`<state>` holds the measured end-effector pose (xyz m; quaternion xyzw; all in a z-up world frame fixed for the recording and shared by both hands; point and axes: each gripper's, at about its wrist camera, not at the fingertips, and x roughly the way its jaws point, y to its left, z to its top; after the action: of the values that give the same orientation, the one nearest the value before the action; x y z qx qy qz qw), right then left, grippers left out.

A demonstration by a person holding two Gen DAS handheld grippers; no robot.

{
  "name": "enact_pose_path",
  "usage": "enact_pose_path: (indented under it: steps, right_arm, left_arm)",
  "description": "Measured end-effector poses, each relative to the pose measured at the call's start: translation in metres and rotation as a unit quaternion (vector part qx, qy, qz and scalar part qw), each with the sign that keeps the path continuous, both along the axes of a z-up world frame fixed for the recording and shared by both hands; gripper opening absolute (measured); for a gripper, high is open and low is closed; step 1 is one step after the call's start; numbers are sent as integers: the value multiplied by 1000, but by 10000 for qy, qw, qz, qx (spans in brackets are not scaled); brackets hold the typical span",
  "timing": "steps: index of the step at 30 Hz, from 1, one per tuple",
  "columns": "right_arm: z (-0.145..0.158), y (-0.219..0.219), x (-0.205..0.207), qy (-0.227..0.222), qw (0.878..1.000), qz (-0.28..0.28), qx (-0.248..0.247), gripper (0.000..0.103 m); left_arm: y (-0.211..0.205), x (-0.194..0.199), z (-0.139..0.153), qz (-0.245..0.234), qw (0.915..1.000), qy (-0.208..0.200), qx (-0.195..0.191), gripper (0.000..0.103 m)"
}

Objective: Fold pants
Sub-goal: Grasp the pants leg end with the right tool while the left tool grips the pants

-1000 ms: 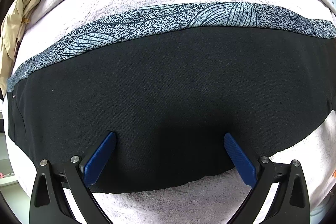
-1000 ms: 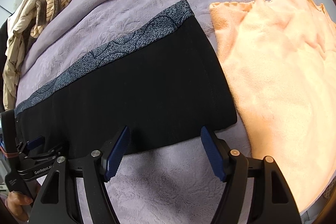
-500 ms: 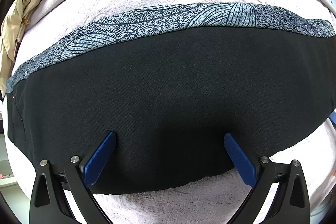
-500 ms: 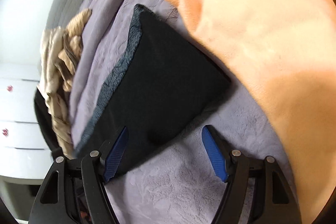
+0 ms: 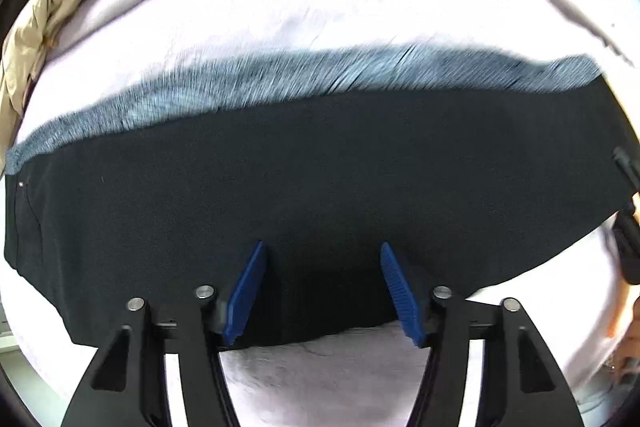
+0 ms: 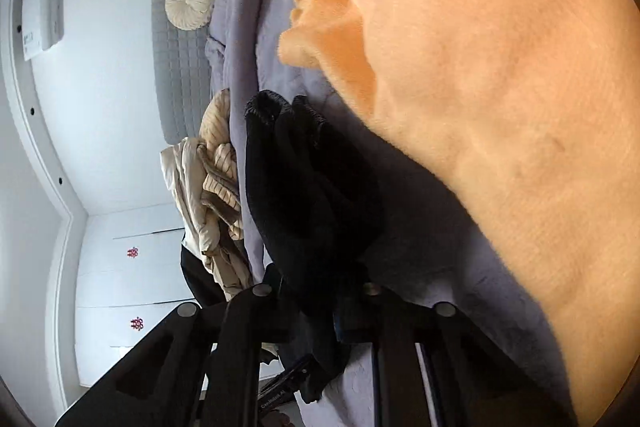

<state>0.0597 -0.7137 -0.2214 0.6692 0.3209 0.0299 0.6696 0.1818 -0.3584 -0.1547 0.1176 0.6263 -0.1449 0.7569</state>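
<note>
The black pants lie spread across a pale lilac bedspread, their near edge running between the blue pads of the left gripper; its jaws stand partly open, straddling the dark cloth without pinching it, both pads resting on or just above the fabric; beyond the jaws a blurred grey patterned band edges the far side of the pants, and further off to the left a heap of beige clothes sits at the bed's edge. The right gripper, tipped on its side, has its jaws drawn narrow on a bunched end of the pants; the black cloth rises from between the fingers in thick folds, hiding the pads; to the right of those jaws a peach towel covers much of the bedspread; to the left lie striped and cream garments, with a grey quilted headboard and a round white cushion beyond against a white wall.
</note>
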Motion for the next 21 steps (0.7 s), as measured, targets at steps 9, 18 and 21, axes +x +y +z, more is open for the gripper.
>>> enact_pose_path:
  steps: [9, 18, 21]
  right_arm:
    - [56, 35, 30, -331, 9907, 984, -881, 14]
    - [120, 85, 65, -510, 9636, 1770, -1936, 14]
    - [142, 126, 78, -542, 9434, 2202, -2419, 14]
  left_arm:
    - [-90, 1, -40, -743, 9963, -363, 222, 62]
    - [12, 21, 13, -114, 9987, -490, -22, 62]
    - [62, 30, 22, 129, 9984, -554, 40, 62]
